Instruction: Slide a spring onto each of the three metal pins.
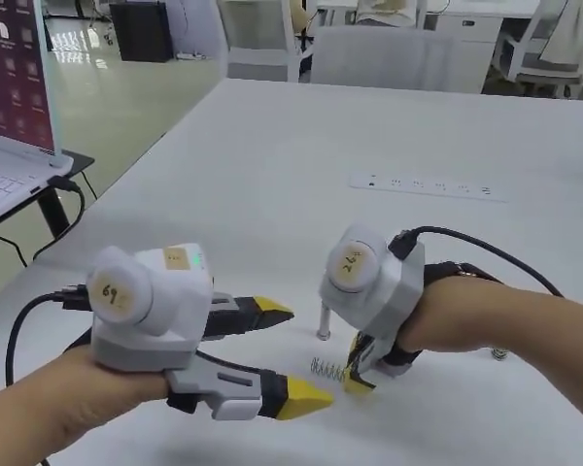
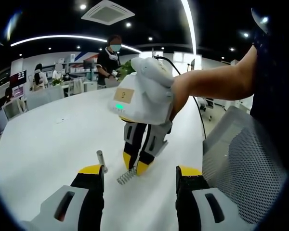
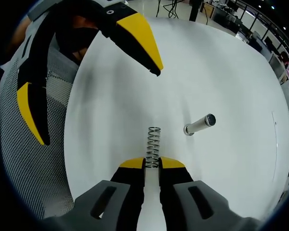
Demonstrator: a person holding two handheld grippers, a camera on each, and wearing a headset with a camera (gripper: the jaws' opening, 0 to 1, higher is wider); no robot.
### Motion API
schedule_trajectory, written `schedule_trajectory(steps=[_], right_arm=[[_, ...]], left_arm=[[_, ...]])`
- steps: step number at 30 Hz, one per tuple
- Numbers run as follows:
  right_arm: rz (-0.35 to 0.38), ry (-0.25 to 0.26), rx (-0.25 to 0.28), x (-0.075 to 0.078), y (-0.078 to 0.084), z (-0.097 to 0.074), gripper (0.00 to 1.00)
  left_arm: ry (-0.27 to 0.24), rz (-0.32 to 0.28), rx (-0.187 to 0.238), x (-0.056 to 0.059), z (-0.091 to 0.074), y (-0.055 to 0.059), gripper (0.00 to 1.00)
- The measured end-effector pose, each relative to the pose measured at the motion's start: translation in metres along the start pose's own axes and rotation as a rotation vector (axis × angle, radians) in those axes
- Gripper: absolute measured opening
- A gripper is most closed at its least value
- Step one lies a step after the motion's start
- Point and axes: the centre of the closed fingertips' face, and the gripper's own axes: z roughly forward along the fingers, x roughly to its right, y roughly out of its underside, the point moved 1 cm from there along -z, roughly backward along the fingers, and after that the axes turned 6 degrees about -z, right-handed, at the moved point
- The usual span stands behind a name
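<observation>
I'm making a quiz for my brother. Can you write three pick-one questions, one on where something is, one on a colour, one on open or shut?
1. Where is the pin?
A. in the left gripper
B. upright on the table by the right gripper
C. inside the spring

2. What colour are the gripper tips?
A. yellow
B. red
C. green

3. The left gripper is
A. shut on the spring
B. shut on the pin
C. open

Answers: 1 B, it stands on the table beside the right gripper. 2 A, every tip shows yellow. 3 C, its jaws stand wide apart.
</observation>
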Motion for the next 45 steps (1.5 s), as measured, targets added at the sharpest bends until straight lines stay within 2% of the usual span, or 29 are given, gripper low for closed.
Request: schedule_trajectory(steps=[14,19,26,29,45], right_arm=[[-0.033,-0.012,0.04,-0.011,-0.009,-0.039,0.08],[-0.051,-0.016,0.069,-0.015,-0.017,-0.056,0.08],[-0.102,-0.019,0.077,-0.021,-0.022,-0.072,0.08],[-0.12,-0.017,0.077,-0.024,-0.022,-0.077,0.08],[-0.216,-0.045,0.094,-0.037,-0.029,-0.088,0.08]], left_arm=[[0.008,0.006,-0.006,0.003,0.002,0.0,0.52],[0.011,0.013,0.002,0.004,0.002,-0.003,0.5],[0.009,0.028,0.019,0.004,0.001,-0.007,0.45],[0.017,0.032,0.034,0.006,0.001,-0.01,0.41],[0.059,0.059,0.055,0.016,0.002,-0.016,0.24]])
